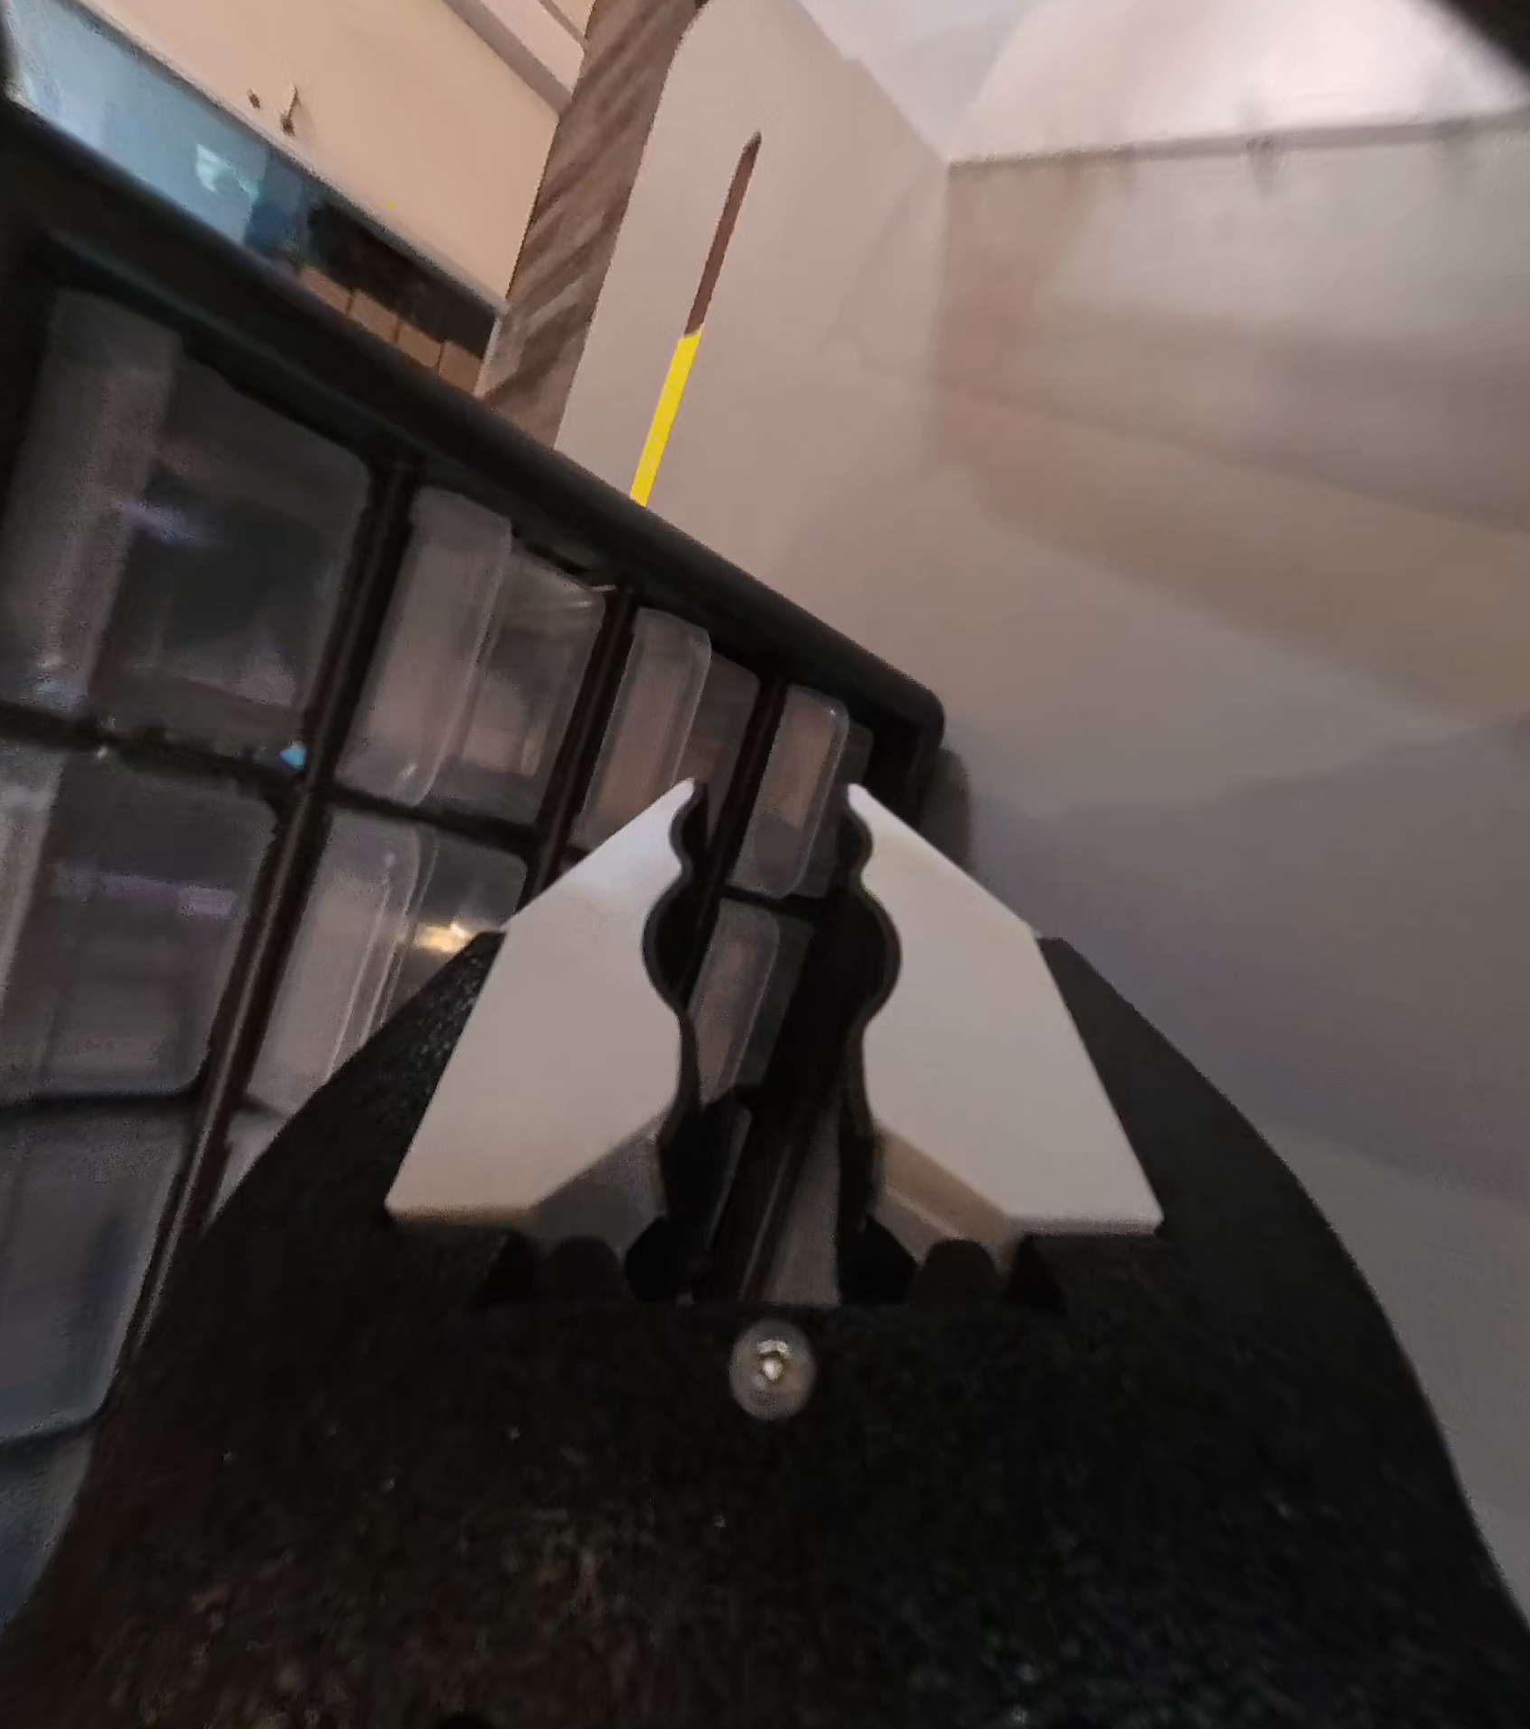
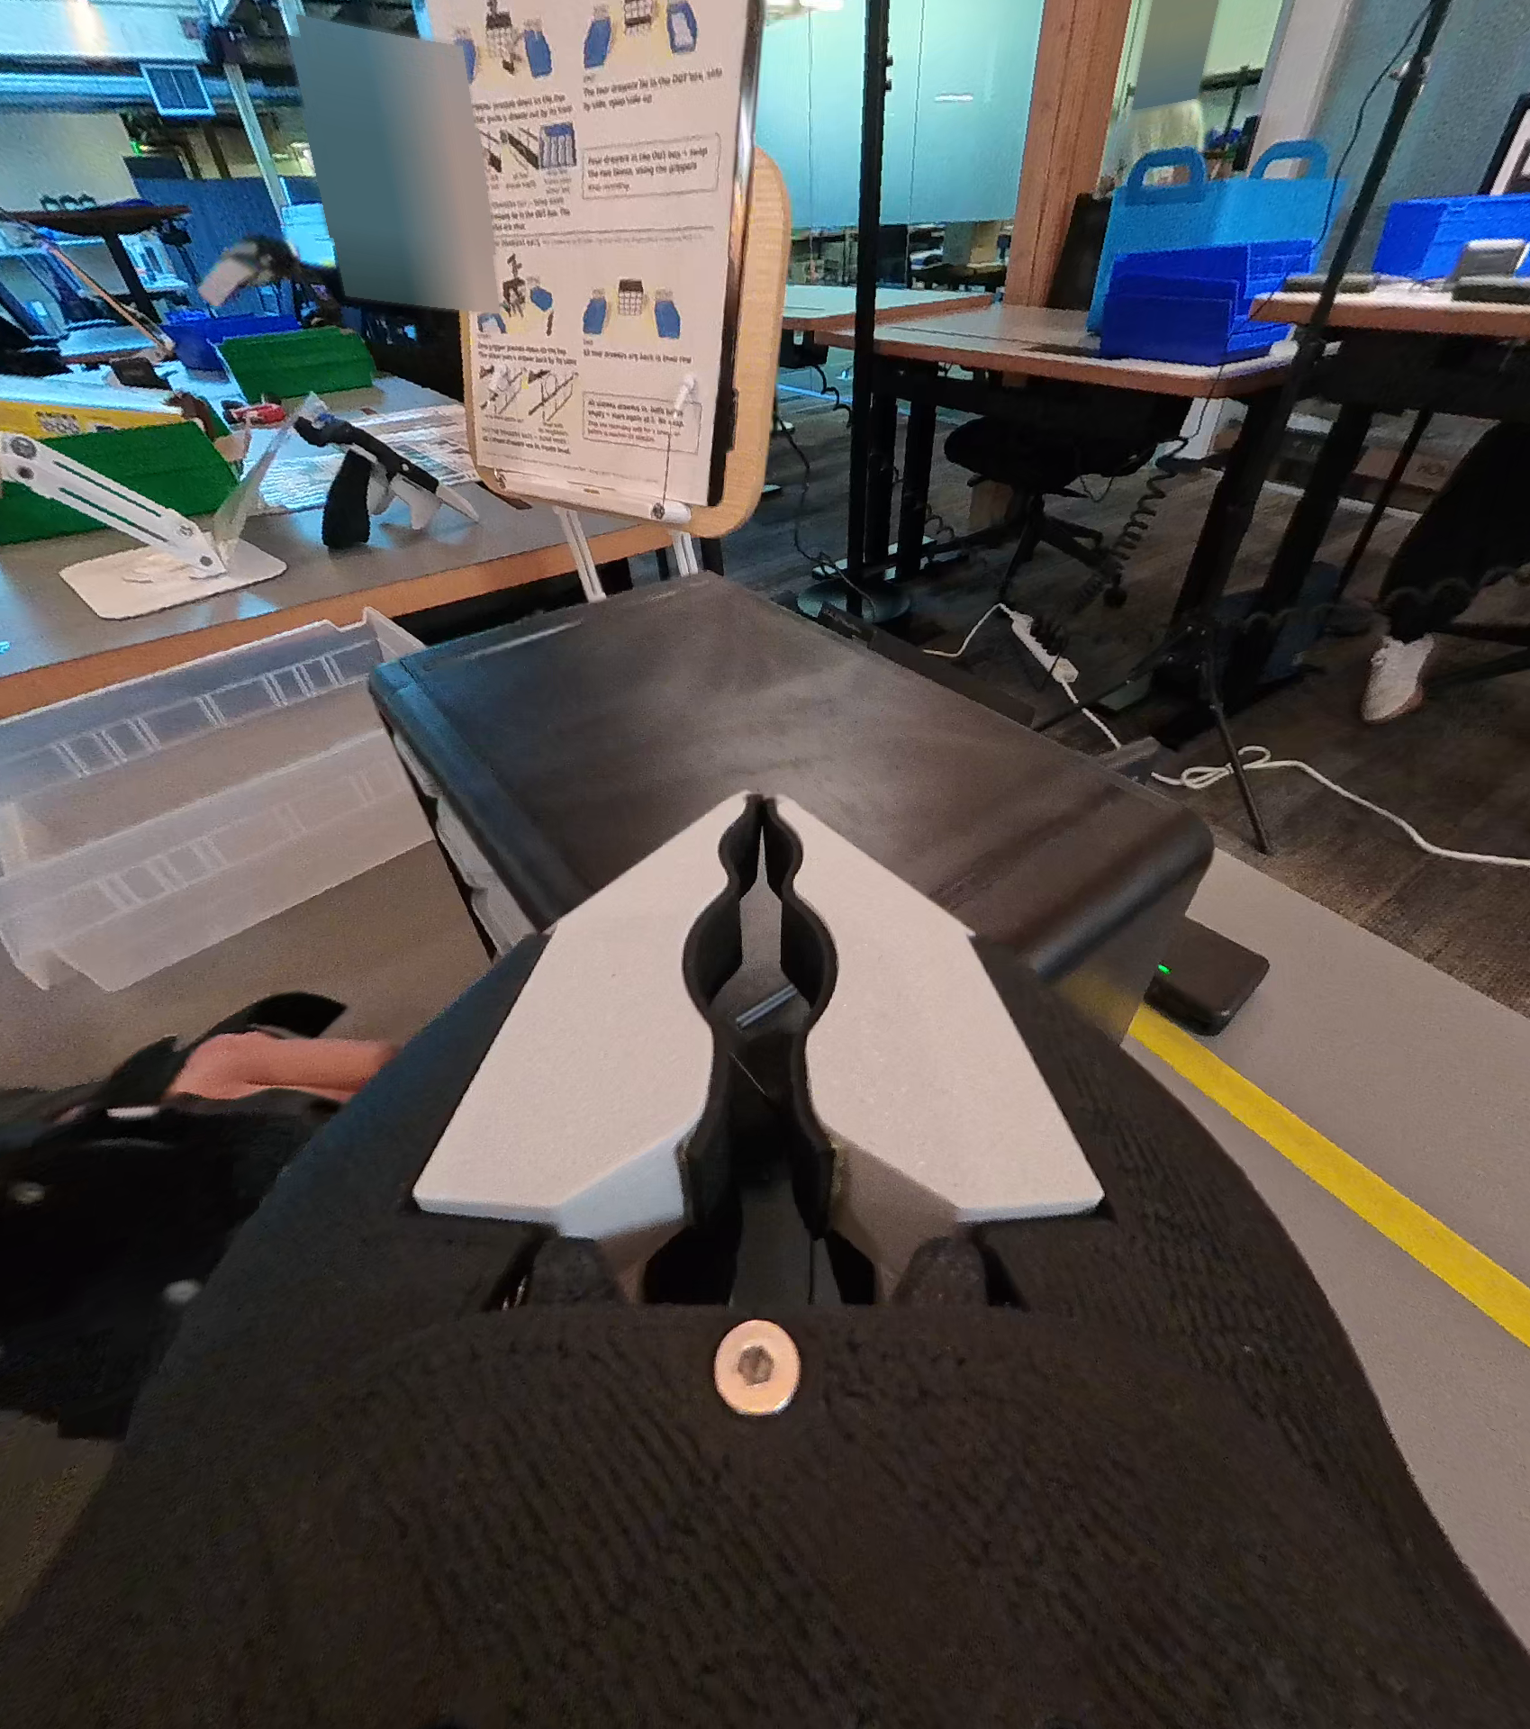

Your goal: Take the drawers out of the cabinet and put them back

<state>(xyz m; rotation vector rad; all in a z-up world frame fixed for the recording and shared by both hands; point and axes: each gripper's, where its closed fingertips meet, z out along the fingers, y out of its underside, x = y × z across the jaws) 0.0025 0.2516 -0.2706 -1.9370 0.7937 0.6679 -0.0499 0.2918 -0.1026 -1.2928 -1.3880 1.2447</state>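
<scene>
Left gripper is kept part-open, aimed at the drawer handle at the cabinet's 3 o'clock end, top row; likely lined up for a pull, handle not yet pinched. Right gripper is closed empty, rested over the cabinet top, probably to brace it. Clear drawers are laid on the worktop at 9 o'clock.

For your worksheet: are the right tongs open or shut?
Shut: the right tongs show both white fingers meeting at their tips above the black cabinet.
</scene>
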